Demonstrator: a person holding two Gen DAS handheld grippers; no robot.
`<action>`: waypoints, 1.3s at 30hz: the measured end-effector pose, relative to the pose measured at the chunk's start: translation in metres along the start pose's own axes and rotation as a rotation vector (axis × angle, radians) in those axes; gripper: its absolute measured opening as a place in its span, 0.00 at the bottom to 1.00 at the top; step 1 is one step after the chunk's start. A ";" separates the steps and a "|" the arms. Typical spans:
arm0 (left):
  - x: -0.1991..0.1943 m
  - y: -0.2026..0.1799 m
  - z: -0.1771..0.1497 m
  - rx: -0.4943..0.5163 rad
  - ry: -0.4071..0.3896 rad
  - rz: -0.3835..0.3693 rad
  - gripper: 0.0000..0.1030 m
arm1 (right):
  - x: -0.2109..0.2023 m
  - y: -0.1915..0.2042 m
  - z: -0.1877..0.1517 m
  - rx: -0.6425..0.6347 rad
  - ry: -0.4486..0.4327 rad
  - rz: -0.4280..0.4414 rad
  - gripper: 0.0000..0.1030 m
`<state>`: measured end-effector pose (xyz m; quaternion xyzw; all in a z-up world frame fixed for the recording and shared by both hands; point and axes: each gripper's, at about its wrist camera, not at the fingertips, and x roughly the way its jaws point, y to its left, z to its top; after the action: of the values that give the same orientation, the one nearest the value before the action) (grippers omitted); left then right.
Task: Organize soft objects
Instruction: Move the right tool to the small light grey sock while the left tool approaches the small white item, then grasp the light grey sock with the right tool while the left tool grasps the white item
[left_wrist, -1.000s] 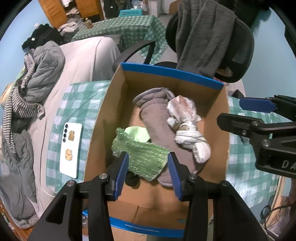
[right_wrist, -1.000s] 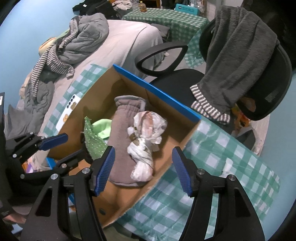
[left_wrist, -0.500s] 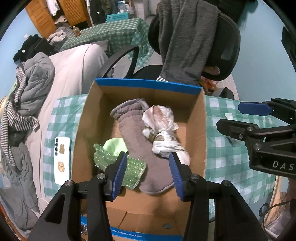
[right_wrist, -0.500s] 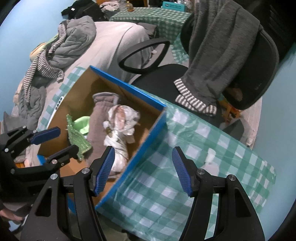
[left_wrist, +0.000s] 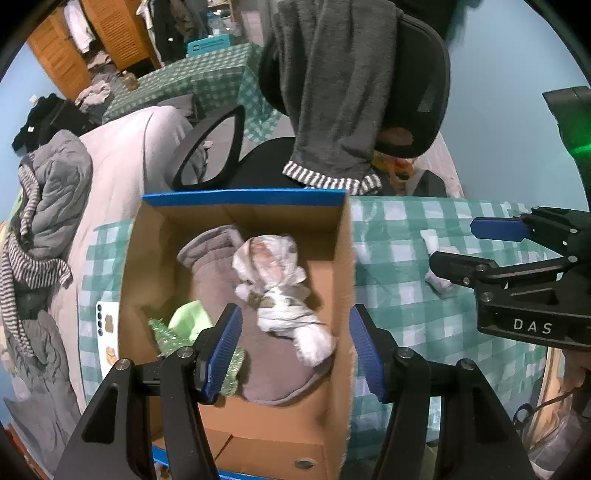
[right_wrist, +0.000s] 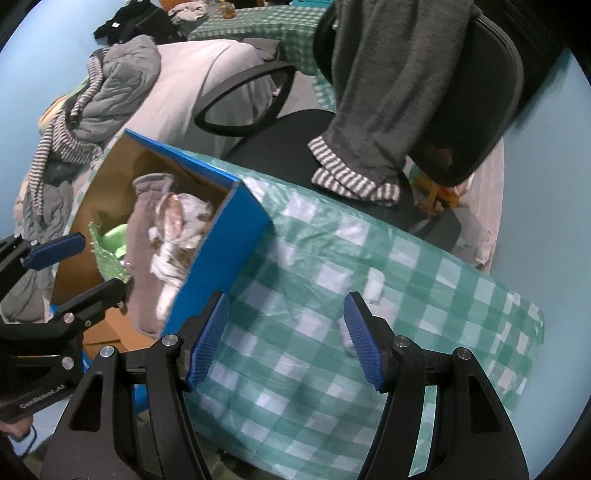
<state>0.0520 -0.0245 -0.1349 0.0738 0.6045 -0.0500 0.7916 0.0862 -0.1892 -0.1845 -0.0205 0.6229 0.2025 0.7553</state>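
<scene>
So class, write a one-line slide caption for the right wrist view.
Open right gripper hovers over checked cloth near white socks, beside the filled box.

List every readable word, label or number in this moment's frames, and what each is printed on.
"DAS": white letters on the right gripper body, cut off at the frame edge.
"GenRobot.AI": small white letters on the left gripper body.
Teal box on the far table: dark label, too small to read.

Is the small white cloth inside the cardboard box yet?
No. The white cloth lies on the checked tablecloth, outside the box.
</scene>
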 end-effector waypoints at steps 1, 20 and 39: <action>0.001 -0.005 0.002 0.008 0.001 -0.003 0.60 | 0.000 -0.003 -0.001 0.005 0.001 -0.001 0.63; 0.038 -0.075 0.016 0.093 0.088 -0.040 0.62 | 0.028 -0.084 -0.038 0.134 0.072 -0.004 0.63; 0.081 -0.105 0.018 0.113 0.136 -0.044 0.62 | 0.069 -0.098 -0.039 0.111 0.118 0.037 0.63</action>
<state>0.0729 -0.1301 -0.2139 0.1082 0.6546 -0.0966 0.7420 0.0919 -0.2708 -0.2803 0.0212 0.6771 0.1800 0.7133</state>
